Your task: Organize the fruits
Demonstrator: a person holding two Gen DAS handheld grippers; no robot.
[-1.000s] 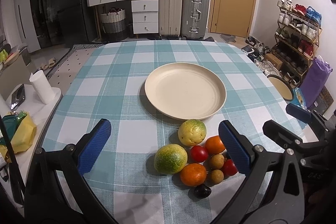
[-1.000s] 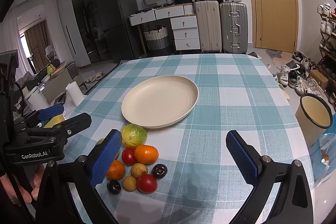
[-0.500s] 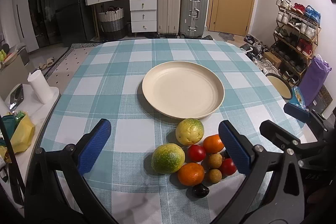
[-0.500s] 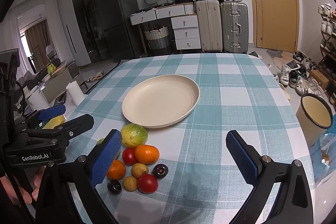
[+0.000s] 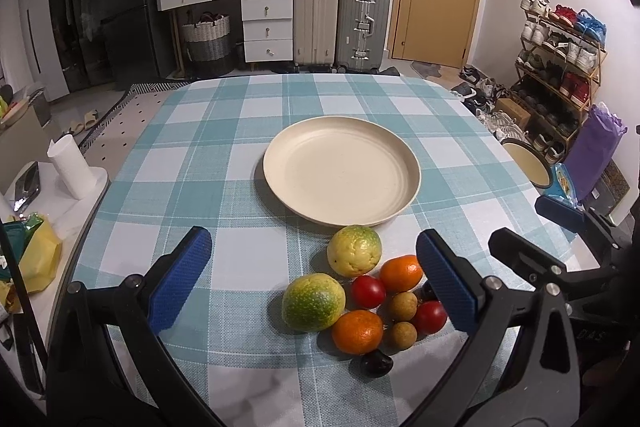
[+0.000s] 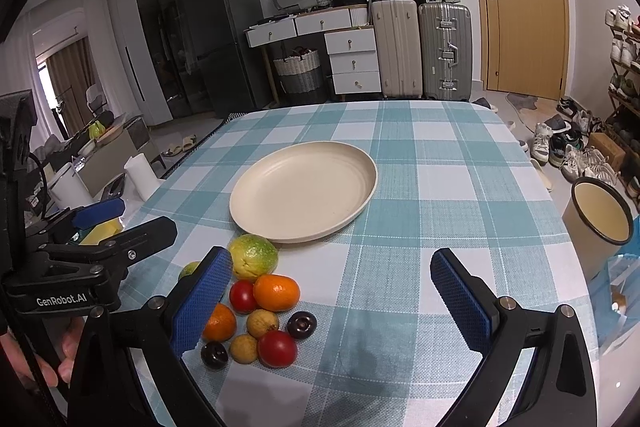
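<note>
A cream plate [image 5: 342, 169] [image 6: 304, 197] with nothing on it sits mid-table on the teal checked cloth. Just in front of it lies a cluster of fruit: two yellow-green citrus [image 5: 354, 255] [image 5: 313, 302], two oranges [image 5: 401, 273] [image 5: 357, 331], two red tomatoes [image 5: 368, 291] [image 6: 277, 348], small tan fruits [image 5: 403, 306] and dark plums [image 6: 302, 324]. My left gripper [image 5: 314, 281] is open above the near side of the cluster. My right gripper [image 6: 332, 303] is open too, with the fruit by its left finger. Neither holds anything.
A white paper roll [image 5: 72, 167] and a yellow bag [image 5: 36, 259] stand on a side surface left of the table. A cream bin [image 6: 600, 223] is right of the table edge. Suitcases, drawers and a shoe rack line the room behind.
Both views have shifted only slightly; the left gripper has eased a little forward over the fruit. The fruit and plate have not moved.
</note>
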